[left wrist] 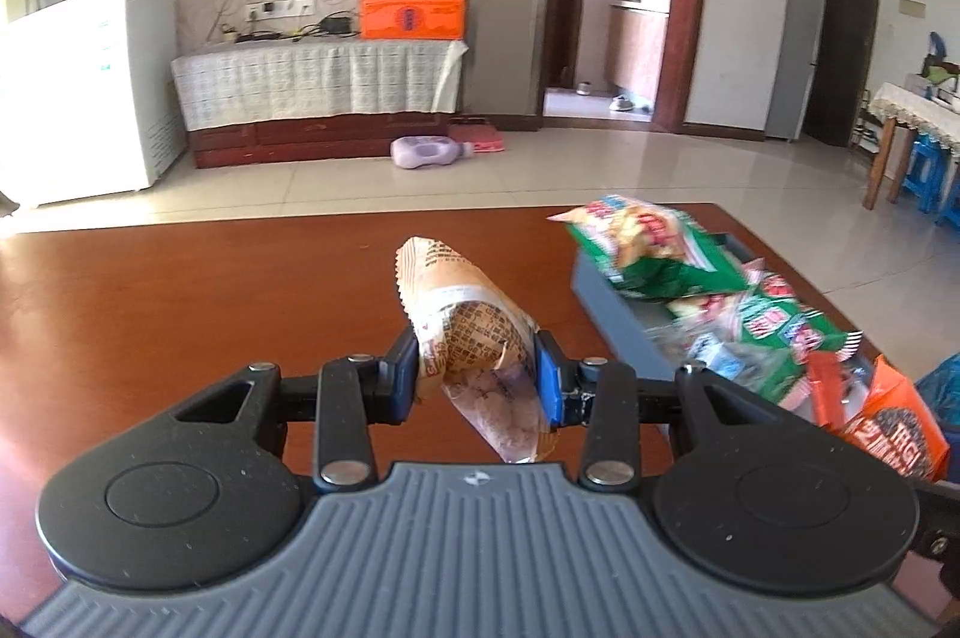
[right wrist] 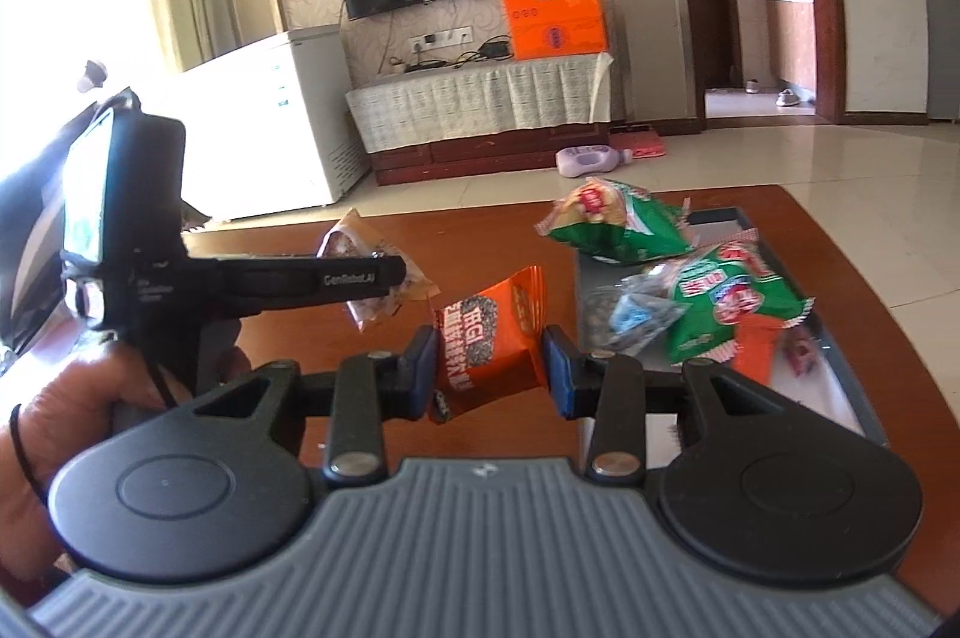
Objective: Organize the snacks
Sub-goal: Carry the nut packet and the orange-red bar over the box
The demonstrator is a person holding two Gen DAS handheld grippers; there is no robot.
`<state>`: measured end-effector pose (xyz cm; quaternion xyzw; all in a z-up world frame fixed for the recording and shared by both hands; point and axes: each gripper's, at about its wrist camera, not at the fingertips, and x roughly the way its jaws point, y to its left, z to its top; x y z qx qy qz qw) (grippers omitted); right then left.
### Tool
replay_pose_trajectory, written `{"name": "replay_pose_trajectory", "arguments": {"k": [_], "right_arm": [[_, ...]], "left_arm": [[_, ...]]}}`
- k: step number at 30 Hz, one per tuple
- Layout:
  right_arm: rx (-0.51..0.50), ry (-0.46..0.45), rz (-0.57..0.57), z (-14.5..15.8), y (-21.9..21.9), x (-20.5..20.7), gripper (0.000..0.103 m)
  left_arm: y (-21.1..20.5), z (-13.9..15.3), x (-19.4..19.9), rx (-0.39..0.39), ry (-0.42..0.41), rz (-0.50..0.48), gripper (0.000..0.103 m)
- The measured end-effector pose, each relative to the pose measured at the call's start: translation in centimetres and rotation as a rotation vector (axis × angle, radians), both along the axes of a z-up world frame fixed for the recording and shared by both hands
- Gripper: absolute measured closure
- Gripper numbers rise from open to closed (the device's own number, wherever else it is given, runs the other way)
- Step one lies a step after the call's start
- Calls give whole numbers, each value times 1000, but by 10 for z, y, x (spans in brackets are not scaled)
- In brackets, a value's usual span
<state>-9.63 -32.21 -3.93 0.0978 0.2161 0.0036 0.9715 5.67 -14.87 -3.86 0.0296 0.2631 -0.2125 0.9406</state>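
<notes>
Packets sit clamped in both grippers, so the step in hand looks like carrying each one to the tray and setting it down tidily.

Between the blue pads of the left gripper a tan snack packet is pinched across its middle, its crimped top leaning ahead and to the left of the jaws and its clear lower end hanging back toward the camera. The pads press on the wrapper from both sides; the grip looks firm but off-centre, so a quick swing could let the packet twist.

The right gripper is closed in the same way on an orange snack packet, held near its lower half with the printed face tilted up and to the right. The left tool shows in that view just left of and ahead of these jaws, with a hand on its grip.

Ahead and to the right of both pairs of jaws lies the grey tray, resting on the red-brown table. It already holds a loose heap: a green packet overhanging the far rim, another green packet and a small blue-and-clear packet beside it.

My judgement: bring one packet in at a time, approach from the near, barer end of the tray, lower until the wrapper touches, then release, so the two tools do not collide and the heap is not knocked.
</notes>
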Motion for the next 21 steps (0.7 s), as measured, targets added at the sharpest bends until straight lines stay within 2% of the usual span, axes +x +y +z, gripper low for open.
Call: {"name": "replay_pose_trajectory", "arguments": {"k": [11, 17, 21], "right_arm": [[-27, 28, -126, -11, -53, -13, 62], [-61, 72, -164, -22, -75, -1, 62], [-83, 115, -153, -31, -80, 12, 62]], "left_arm": [[-78, -3, -4, -22, -25, -130, 58], [-116, -10, 4, -21, -36, -188, 58], [-140, -18, 13, -31, -9, -223, 58]]}}
